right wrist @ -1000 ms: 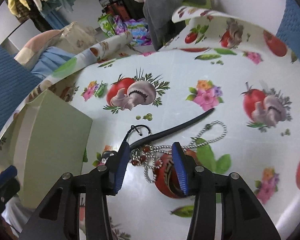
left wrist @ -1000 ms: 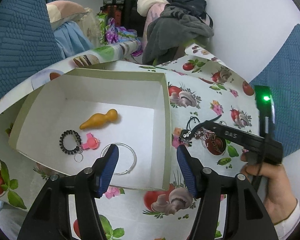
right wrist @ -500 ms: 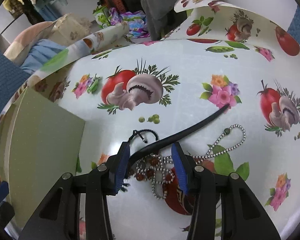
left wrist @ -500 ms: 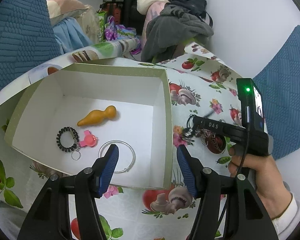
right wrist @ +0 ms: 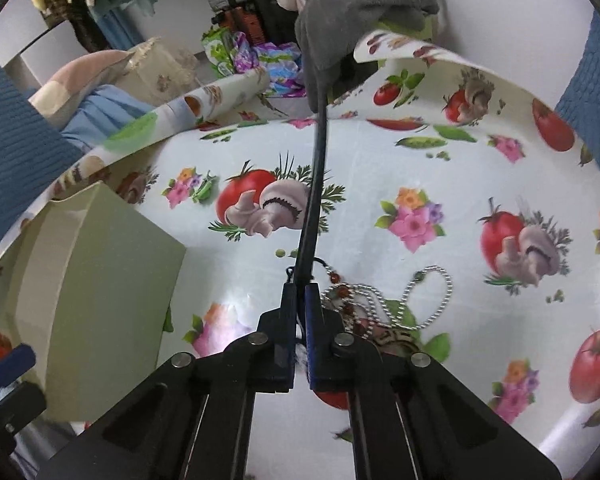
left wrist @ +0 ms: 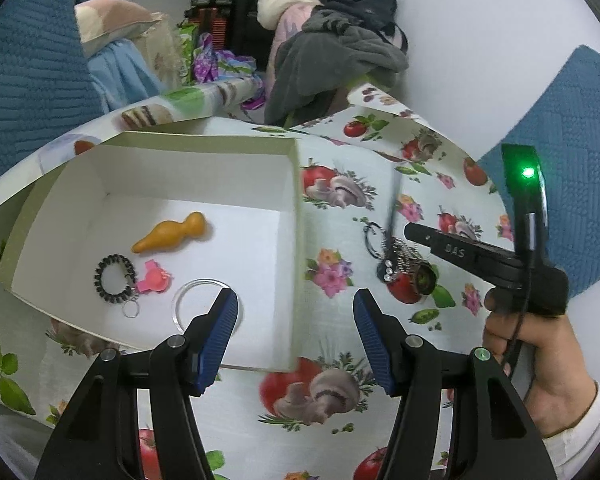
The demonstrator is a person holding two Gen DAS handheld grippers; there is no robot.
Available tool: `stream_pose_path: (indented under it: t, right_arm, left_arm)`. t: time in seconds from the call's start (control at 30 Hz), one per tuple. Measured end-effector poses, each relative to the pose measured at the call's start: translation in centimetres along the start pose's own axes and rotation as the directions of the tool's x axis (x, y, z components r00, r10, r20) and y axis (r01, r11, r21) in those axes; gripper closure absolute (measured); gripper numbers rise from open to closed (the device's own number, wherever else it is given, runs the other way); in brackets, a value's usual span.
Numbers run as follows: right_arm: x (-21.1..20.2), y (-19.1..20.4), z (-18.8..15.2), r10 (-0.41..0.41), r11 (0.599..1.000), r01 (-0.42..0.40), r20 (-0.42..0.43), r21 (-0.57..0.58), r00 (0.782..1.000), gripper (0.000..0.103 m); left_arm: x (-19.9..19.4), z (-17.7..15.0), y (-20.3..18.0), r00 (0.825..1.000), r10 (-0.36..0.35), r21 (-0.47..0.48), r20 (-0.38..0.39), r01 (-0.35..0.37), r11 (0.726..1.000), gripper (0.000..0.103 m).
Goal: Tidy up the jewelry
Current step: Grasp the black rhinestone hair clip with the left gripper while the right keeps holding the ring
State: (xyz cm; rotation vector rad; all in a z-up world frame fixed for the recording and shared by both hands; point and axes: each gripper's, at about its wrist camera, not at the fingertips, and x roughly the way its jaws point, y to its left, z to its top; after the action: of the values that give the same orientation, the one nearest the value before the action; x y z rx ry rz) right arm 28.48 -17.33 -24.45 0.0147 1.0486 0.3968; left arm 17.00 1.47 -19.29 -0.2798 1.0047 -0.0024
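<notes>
Pinching black strap (right wrist: 314, 184) near its end, your right gripper (right wrist: 299, 300) jaws pressed together on it, right of open box (left wrist: 296, 216). Strap light, stiff. Bead chain (right wrist: 384, 300) tangled beneath on desk (right wrist: 380, 160), limp, snag-prone. Left gripper (left wrist: 296, 320) jaws spread, empty.

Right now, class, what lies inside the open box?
Inside the box: an orange figurine, black coil band, pink charm and clear bangle, partly hidden by the left hand-held gripper.
</notes>
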Motion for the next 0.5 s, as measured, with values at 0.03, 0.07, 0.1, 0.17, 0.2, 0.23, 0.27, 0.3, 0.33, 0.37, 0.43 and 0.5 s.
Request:
stream_pose_path:
  t: [0.03,0.07,0.1,0.17,0.2,0.23,0.27,0.3,0.33,0.37,0.43,0.5]
  right_arm:
    - [-0.4,-0.3,0.0,0.008,1.000,-0.008,0.003,0.003,1.000,0.101]
    - [-0.9,-0.6,-0.1,0.015,1.000,-0.015,0.007,0.005,1.000,0.101]
    - [-1.4,-0.8,-0.2,0.019,1.000,-0.019,0.012,0.005,1.000,0.102]
    - [-2.3,-1.4,-0.3,0.022,1.000,-0.022,0.024,0.004,0.999,0.102]
    - [-2.8,-1.8,-0.4,0.021,1.000,-0.021,0.029,0.002,0.999,0.102]
    - [-3.1,-2.2,-0.5,0.021,1.000,-0.021,0.032,0.004,0.999,0.102]
    - [-3.4,-2.5,-0.7,0.025,1.000,-0.025,0.031,0.005,0.999,0.101]
    - [-3.6,-2.9,-0.9,0.030,1.000,-0.030,0.027,0.001,0.999,0.101]
    - [-3.6,-3.3,-1.1,0.021,1.000,-0.021,0.025,0.000,0.999,0.101]
    - [-3.7,-3.6,-1.4,0.001,1.000,-0.001,0.025,-0.008,1.000,0.101]
    - [-3.6,-4.1,-2.1,-0.019,0.999,0.019,0.023,-0.037,1.000,0.099]
    - [-3.2,-4.9,-3.0,0.000,0.999,0.000,0.005,-0.042,1.000,0.098]
  left_arm:
    - [0.1,0.0,-0.4,1.000,-0.008,0.004,-0.003,0.008,1.000,0.042]
    - [0.1,-0.1,-0.7,1.000,-0.014,0.007,-0.005,0.014,1.000,0.042]
    - [0.3,-0.1,-1.1,1.000,-0.024,0.013,-0.009,0.024,1.000,0.042]
    - [0.4,-0.2,-1.9,0.999,-0.046,0.023,-0.011,0.046,0.999,0.043]
    - [0.5,-0.2,-2.4,0.999,-0.047,0.027,-0.009,0.047,0.999,0.044]
    - [0.6,-0.2,-2.8,0.999,-0.038,0.036,-0.005,0.038,0.999,0.044]
    - [0.8,-0.1,-3.2,0.999,-0.042,0.046,-0.004,0.042,0.998,0.044]
    - [1.0,0.0,-3.5,0.999,-0.050,0.051,-0.004,0.050,0.997,0.045]
    - [1.1,0.1,-3.9,0.998,-0.056,0.052,-0.005,0.056,0.997,0.045]
    - [1.1,0.2,-4.3,0.998,-0.062,0.054,-0.002,0.062,0.997,0.045]
    - [1.1,0.4,-5.0,0.998,-0.064,0.068,0.009,0.063,0.996,0.047]
    - [1.0,0.7,-5.6,0.999,-0.045,0.083,0.017,0.043,0.996,0.049]
